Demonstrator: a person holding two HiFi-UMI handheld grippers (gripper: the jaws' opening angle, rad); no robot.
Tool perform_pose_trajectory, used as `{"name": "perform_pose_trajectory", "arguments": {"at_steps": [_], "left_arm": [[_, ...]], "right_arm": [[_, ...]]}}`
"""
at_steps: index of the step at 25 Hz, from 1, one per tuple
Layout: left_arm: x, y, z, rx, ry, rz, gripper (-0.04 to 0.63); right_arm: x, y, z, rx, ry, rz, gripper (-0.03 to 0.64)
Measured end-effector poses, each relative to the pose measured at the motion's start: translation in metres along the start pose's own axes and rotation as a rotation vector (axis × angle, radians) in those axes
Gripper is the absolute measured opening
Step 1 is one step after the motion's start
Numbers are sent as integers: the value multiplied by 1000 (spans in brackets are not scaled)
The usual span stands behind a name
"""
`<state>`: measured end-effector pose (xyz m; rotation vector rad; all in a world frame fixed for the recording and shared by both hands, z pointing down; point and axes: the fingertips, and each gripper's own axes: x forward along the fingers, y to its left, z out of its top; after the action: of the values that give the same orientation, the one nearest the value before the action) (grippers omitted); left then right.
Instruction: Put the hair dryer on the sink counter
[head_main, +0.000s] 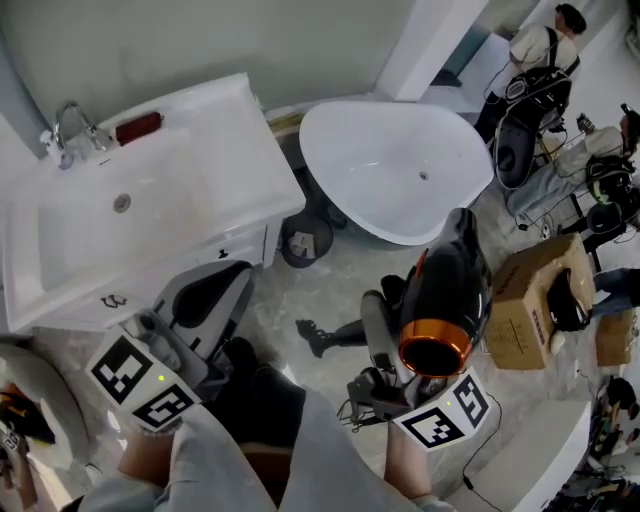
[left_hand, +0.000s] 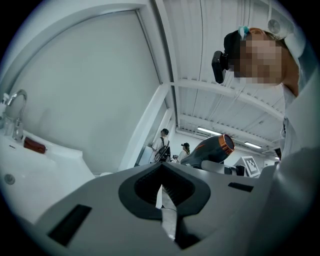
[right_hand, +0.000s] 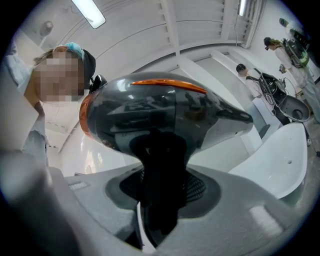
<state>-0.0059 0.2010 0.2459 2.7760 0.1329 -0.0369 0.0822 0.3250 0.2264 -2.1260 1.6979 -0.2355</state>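
A black hair dryer (head_main: 450, 290) with an orange ring at its rear hangs over the floor right of centre. My right gripper (head_main: 390, 335) is shut on its handle. In the right gripper view the dryer's body (right_hand: 160, 115) fills the middle and the dark handle runs down between the jaws of the right gripper (right_hand: 160, 200). The white sink counter (head_main: 200, 130) stands at the upper left, with a chrome faucet (head_main: 70, 125) and a small red item (head_main: 138, 127) at its back edge. My left gripper (head_main: 205, 295) is shut and empty, just in front of the counter. From it I see the counter (left_hand: 45, 170) and the dryer (left_hand: 210, 150).
A white bathtub (head_main: 400, 170) lies beyond the dryer. A small round bin (head_main: 305, 240) sits between counter and tub. Cardboard boxes (head_main: 530, 290) stand at the right, and people (head_main: 540, 50) with gear stand at the far right. A dark object (head_main: 320, 335) lies on the floor.
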Motion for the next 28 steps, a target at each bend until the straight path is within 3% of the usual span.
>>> {"name": "perform_pose_trajectory", "arguments": {"at_steps": [13, 28], "left_arm": [[-7, 34, 7, 4, -35, 97, 3], [32, 123, 28, -9, -48, 147, 3]], "right_arm": [[42, -6, -5, 2, 40, 77, 163], [139, -46, -7, -18, 79, 92, 163]]}}
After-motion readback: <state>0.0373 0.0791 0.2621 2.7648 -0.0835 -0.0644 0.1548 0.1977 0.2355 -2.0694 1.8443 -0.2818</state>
